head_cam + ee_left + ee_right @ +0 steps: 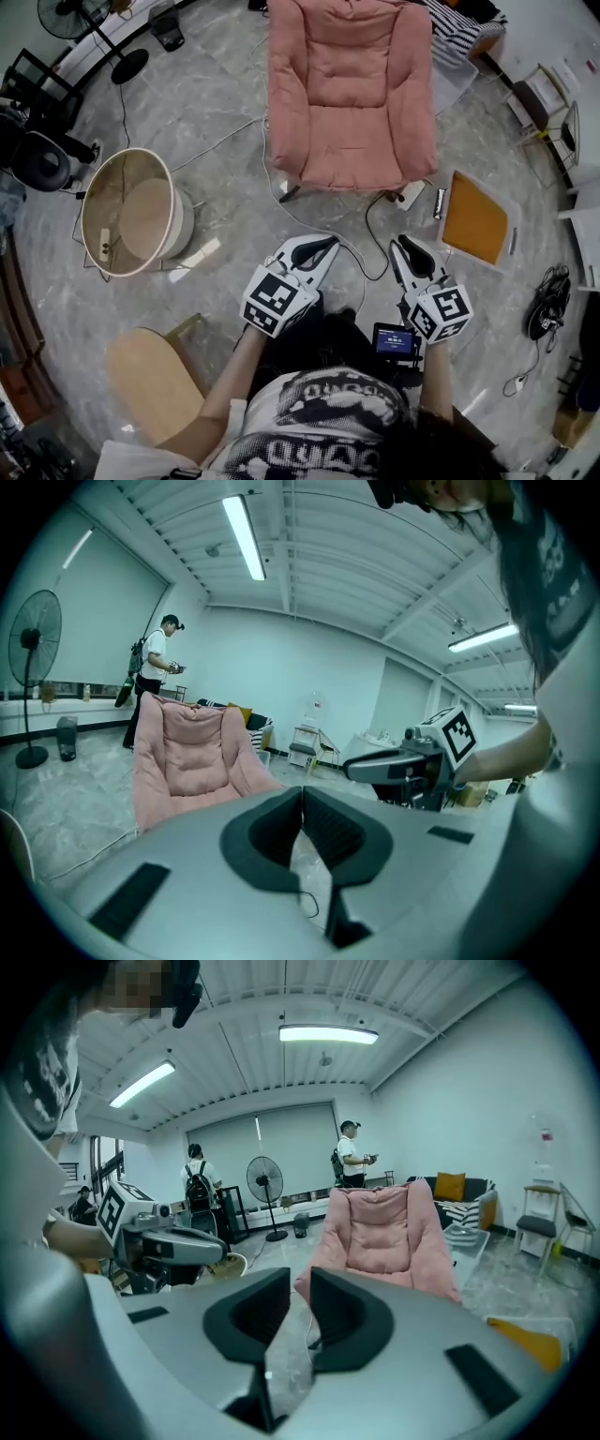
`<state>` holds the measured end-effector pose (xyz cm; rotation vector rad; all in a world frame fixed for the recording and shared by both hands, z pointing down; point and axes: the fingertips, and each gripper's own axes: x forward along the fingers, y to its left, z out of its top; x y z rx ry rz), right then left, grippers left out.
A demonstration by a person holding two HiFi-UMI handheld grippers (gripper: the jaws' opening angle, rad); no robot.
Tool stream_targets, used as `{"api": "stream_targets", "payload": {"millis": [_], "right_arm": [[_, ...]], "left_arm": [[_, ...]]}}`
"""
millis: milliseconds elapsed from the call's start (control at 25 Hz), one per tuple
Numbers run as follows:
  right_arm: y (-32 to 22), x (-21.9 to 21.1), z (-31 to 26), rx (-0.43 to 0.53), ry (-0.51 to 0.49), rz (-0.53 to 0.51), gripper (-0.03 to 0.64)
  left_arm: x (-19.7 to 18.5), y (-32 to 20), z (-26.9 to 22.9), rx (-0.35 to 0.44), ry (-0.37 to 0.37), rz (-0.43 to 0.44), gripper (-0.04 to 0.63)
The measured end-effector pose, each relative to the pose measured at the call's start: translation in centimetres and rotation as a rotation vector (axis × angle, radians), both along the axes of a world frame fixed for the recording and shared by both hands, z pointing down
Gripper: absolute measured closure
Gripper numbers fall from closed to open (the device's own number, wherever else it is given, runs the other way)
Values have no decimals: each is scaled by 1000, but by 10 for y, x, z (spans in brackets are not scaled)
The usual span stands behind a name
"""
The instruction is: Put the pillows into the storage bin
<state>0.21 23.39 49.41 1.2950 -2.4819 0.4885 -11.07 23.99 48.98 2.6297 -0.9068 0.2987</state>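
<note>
Storage bin (181, 223) stands far left; left gripper (328, 247) fingers closed, right gripper (404, 244) fingers slightly parted.

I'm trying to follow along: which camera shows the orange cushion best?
The head view: the orange cushion shows whole, from above. The right gripper view catches only a sliver of it at the lower right; the left gripper view shows none.

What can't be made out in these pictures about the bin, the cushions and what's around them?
- Storage bin: the head view shows a pale round surface inside; whether it is the bottom or a pillow cannot be told.
- Orange cushion: in the right gripper view only a sliver shows past the right tool's body.
- Striped item behind the pink chair: cut off by the head view's top edge.
</note>
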Motion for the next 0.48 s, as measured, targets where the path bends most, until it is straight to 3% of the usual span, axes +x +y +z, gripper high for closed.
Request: {"api": "stream_targets", "payload": {"millis": [80,480], "right_arm": [[12,6,-3,21,-1,-3,613],[75,46,-12,45,-9,-78,618]], "left_arm": [[10,12,2,2,-6,0,583],[67,83,-5,16,-38,-13,583]]}}
